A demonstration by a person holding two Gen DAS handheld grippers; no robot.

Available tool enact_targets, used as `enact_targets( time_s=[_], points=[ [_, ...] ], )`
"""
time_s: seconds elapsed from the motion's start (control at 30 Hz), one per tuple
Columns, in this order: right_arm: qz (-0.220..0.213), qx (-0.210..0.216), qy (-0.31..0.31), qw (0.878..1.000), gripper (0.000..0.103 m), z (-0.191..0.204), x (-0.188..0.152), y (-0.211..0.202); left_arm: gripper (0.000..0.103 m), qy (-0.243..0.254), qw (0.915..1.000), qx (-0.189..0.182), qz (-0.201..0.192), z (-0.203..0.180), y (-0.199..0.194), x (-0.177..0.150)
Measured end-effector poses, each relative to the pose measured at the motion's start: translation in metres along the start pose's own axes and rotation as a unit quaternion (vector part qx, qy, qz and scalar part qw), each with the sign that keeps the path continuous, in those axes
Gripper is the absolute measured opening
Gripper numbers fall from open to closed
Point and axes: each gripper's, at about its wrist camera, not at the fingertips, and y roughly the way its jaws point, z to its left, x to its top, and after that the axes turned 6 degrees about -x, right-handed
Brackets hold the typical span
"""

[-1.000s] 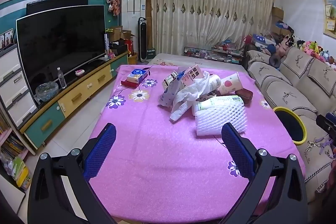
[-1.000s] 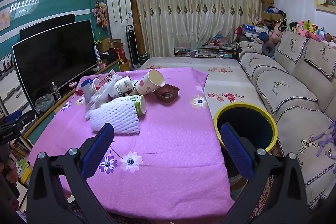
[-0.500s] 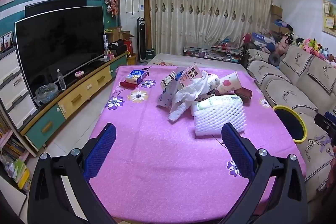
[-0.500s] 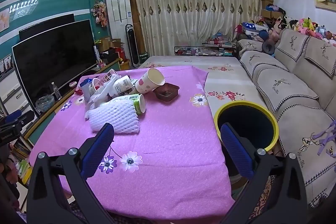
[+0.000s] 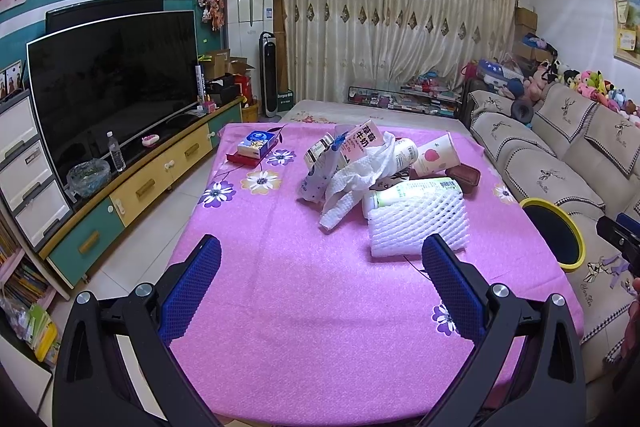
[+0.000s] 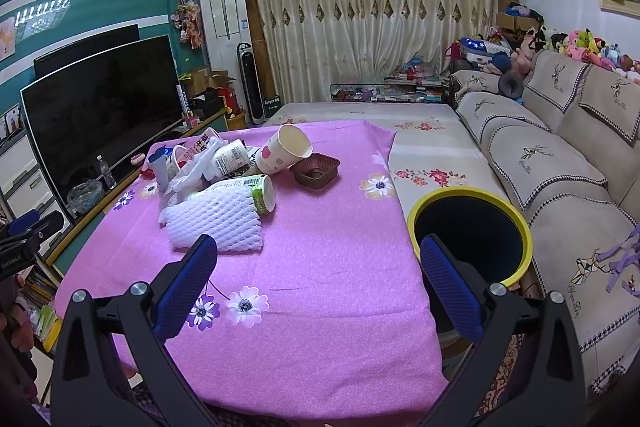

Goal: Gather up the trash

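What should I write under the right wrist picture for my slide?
Open right gripper above the pink tablecloth, trash pile ahead, yellow-rimmed bin beside.

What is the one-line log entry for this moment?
left hand-held gripper: open, empty | right hand-held gripper: open, empty | trash pile: on table | bin: beside table

**Pink-covered table and its load**

The table (image 5: 320, 307) wears a pink flowered cloth. Ahead of the left gripper, toward its right finger, lies a white foam net sleeve (image 5: 418, 223), touching a green-labelled bottle (image 5: 412, 189) on its side. Beyond sit crumpled tissue (image 5: 360, 179), a tipped paper cup (image 5: 434, 157), a brown tray (image 5: 462, 175); far left, a tissue box (image 5: 256, 143).
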Motion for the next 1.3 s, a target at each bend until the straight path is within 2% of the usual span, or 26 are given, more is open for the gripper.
enact_targets(
  time_s=[1.3],
  points=[
    [0.006, 0.003, 0.004, 1.0, 0.097, -0.0039, -0.003, 0.0042, 0.099, 0.008, 0.9999, -0.001, 0.007, -0.0058, 0.0059, -0.0043]
  ],
)
